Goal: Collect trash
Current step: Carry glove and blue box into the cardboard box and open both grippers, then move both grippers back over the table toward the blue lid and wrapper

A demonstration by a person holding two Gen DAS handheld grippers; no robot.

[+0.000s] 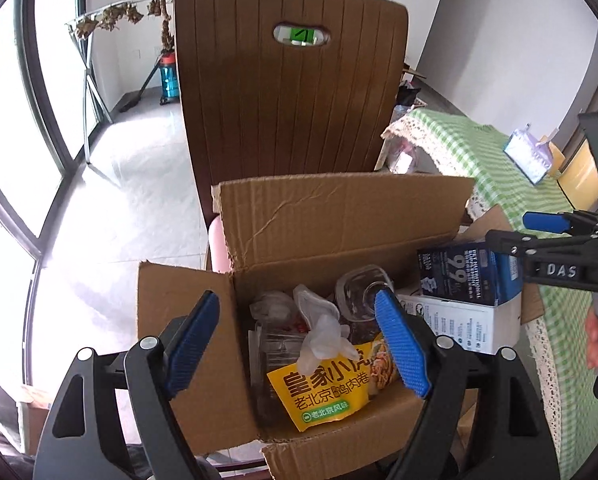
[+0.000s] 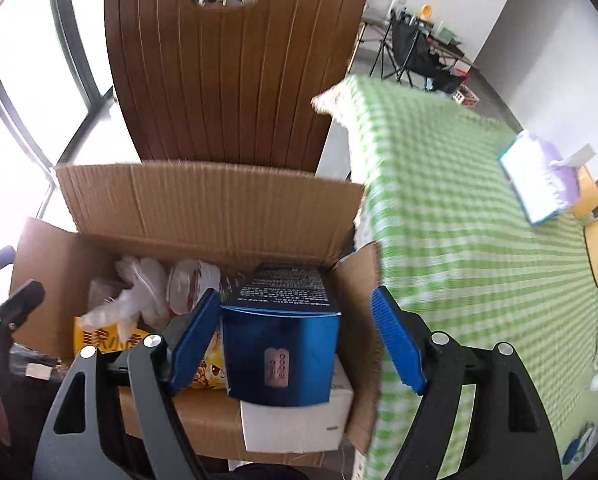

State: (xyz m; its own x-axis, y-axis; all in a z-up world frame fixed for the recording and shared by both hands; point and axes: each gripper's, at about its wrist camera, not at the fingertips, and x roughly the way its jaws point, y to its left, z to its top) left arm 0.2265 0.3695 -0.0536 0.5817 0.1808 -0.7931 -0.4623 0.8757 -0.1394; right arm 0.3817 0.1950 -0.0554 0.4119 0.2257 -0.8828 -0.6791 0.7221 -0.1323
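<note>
An open cardboard box stands on a chair seat and holds trash. Inside lie a yellow snack wrapper, a crumpled plastic glove and clear plastic containers. A dark blue carton rests on a white carton at the box's right side. My right gripper is open around the blue carton, its right pad clearly off it. My left gripper hangs open over the trash, holding nothing.
A brown slatted chair back rises behind the box. To the right is a table with a green checked cloth bearing a purple tissue pack. A person's hand grips the right tool.
</note>
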